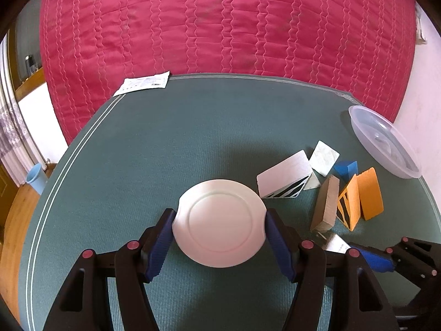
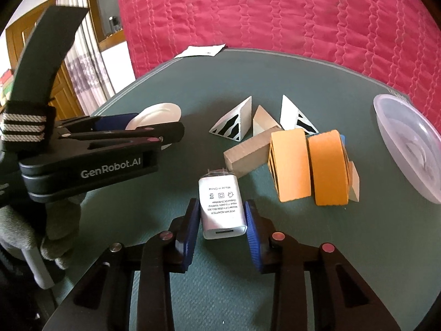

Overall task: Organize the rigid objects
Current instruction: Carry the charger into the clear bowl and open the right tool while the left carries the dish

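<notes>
My left gripper (image 1: 219,216) is shut on a round white plate (image 1: 219,222), its blue pads pressing the plate's left and right rim just above the green table (image 1: 165,138). My right gripper (image 2: 222,209) is shut on a white power adapter (image 2: 222,207), label up, its prongs pointing away. The left gripper and plate (image 2: 154,115) also show at the left of the right wrist view. The right gripper's blue pad (image 1: 372,259) shows low at the right of the left wrist view.
A cluster of wedge blocks lies on the right: white striped wedges (image 2: 234,122), orange wedges (image 2: 292,162), a grey-brown block (image 2: 248,151), a blue one (image 1: 346,167). A clear plastic bowl (image 2: 410,143) stands at the right edge. A paper sheet (image 1: 143,82) lies at the far edge.
</notes>
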A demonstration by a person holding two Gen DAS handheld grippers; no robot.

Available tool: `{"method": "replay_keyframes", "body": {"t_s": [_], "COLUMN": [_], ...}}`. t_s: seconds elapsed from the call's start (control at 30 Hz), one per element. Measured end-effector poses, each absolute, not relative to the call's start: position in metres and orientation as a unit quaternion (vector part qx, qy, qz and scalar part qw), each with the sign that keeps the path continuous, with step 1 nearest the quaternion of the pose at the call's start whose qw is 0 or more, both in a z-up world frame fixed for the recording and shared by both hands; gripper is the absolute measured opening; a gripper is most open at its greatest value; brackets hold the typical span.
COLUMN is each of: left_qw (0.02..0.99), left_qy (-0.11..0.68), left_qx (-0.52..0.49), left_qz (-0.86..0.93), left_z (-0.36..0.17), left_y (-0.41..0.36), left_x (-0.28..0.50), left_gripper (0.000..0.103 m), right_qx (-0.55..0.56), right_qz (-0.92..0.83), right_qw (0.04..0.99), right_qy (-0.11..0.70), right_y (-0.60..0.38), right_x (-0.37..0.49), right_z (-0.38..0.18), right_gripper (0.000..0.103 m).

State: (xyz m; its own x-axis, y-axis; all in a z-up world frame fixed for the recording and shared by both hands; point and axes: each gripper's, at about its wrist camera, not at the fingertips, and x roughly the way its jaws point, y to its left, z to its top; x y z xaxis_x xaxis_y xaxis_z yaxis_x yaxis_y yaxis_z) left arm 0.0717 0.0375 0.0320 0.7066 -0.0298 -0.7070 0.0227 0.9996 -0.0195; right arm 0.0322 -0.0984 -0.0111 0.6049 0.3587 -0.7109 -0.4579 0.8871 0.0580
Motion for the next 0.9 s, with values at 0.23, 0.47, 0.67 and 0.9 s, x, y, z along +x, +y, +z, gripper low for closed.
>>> {"method": "replay_keyframes", "body": {"t_s": [0.23, 0.47, 0.67, 0.9], "left_qw": [0.927, 0.931, 0.933, 0.935], "left_qy": [0.375, 0.364, 0.357, 0.35], "left_qx": [0.013, 0.029, 0.04, 0.055], "left_qz": [-0.005, 0.001, 0.003, 0.006], "left_z": [0.032, 0.034, 0.036, 0.037], "left_y": [0.031, 0.025, 0.021, 0.014], "left_x": [0.067, 0.062, 0.058, 0.054], "left_gripper": [0.068, 0.068, 0.068, 0.068], "right_qx": [-0.046, -0.016, 0.006, 0.022], "right_qz": [0.233, 0.234, 0.221, 0.192], "right_qw": [0.896, 0.899, 0.906, 0.917], "right_qy": [0.374, 0.369, 0.36, 0.349], "right_y": [-0.109, -0.125, -0.144, -0.17], "right_x": [0.024, 0.022, 0.023, 0.029], "right_z": [-0.005, 0.004, 0.014, 0.025], "right_gripper": [0.031, 0.031, 0.031, 0.031]}}
